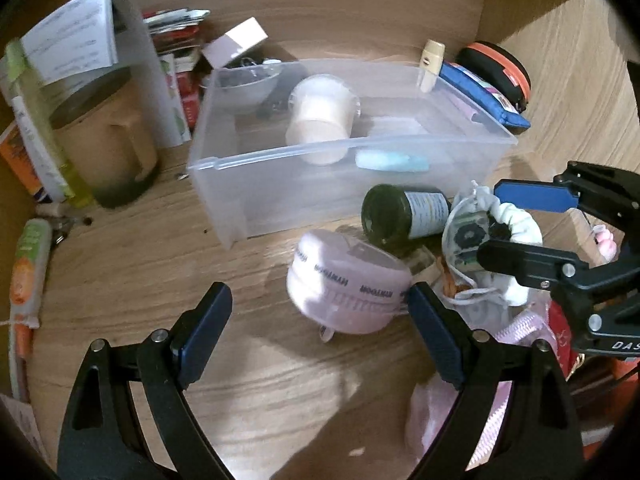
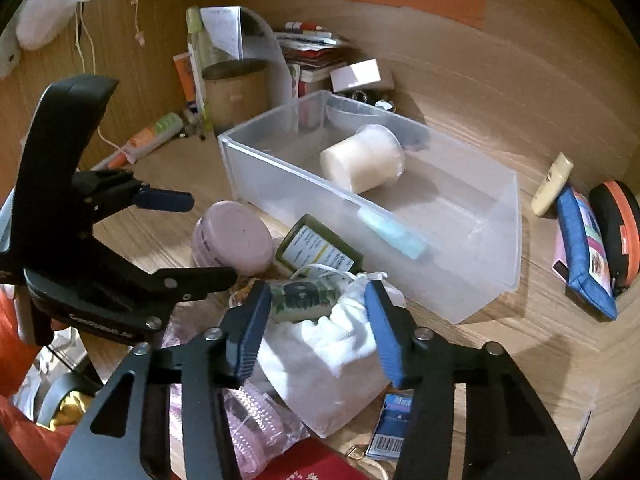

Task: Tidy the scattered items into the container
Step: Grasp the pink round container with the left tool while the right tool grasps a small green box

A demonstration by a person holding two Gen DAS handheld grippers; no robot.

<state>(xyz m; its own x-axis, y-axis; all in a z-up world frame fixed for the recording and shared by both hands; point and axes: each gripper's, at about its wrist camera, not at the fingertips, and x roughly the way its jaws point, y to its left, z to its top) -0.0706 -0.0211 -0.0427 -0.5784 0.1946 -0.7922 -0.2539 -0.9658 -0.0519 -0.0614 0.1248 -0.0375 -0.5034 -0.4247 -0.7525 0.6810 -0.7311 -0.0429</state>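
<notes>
Hand-held gripper [image 2: 316, 320], my right, grips the white drawstring pouch [image 2: 332, 344]; next, lift into the clear container [image 2: 496, 240].

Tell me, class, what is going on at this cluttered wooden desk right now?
A person with two handheld grippers is tidying loose items into the clear plastic box, which already holds a cream plastic cup lying on its side. The right gripper has its blue pads around a white drawstring cloth pouch in front of the box. The left gripper is open above the desk, beside a round pale pink case.
</notes>
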